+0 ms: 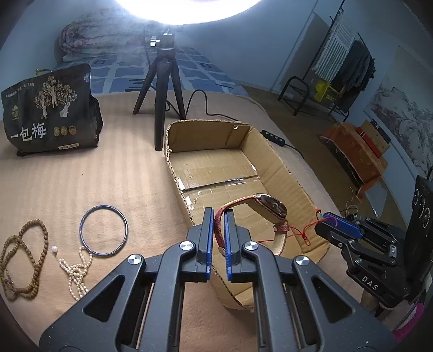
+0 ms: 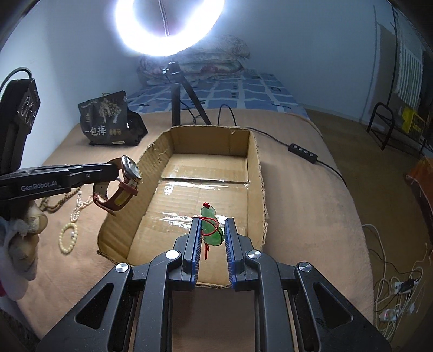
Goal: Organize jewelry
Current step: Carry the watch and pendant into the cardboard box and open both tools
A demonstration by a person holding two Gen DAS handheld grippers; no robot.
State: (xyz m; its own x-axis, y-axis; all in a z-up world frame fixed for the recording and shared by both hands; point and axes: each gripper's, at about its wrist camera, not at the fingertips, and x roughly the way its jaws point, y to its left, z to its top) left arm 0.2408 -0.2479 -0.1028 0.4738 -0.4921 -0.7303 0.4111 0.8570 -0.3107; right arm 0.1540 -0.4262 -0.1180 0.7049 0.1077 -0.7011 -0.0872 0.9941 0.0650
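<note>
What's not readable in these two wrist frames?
- Watch dial: too small and glare-washed in both views.
- Strap where the left claw clamps it: hidden by the pads, left view.
- Green pendant lower end: behind the right claw, right view.
- Wooden bead strand: cut by the fisheye edge, left view.

This is a bedroom in a home. A bed [image 2: 284,173] with a tan blanket fills most of the room. A folded quilt [image 1: 102,35] and a blue checked sheet [image 2: 243,92] lie at its far end. A clothes rack [image 1: 349,67] with hanging clothes stands by the wall. A landscape painting [image 1: 400,119] hangs there too. A ring light [image 2: 167,24] on a tripod [image 1: 162,89] stands on the bed.
</note>
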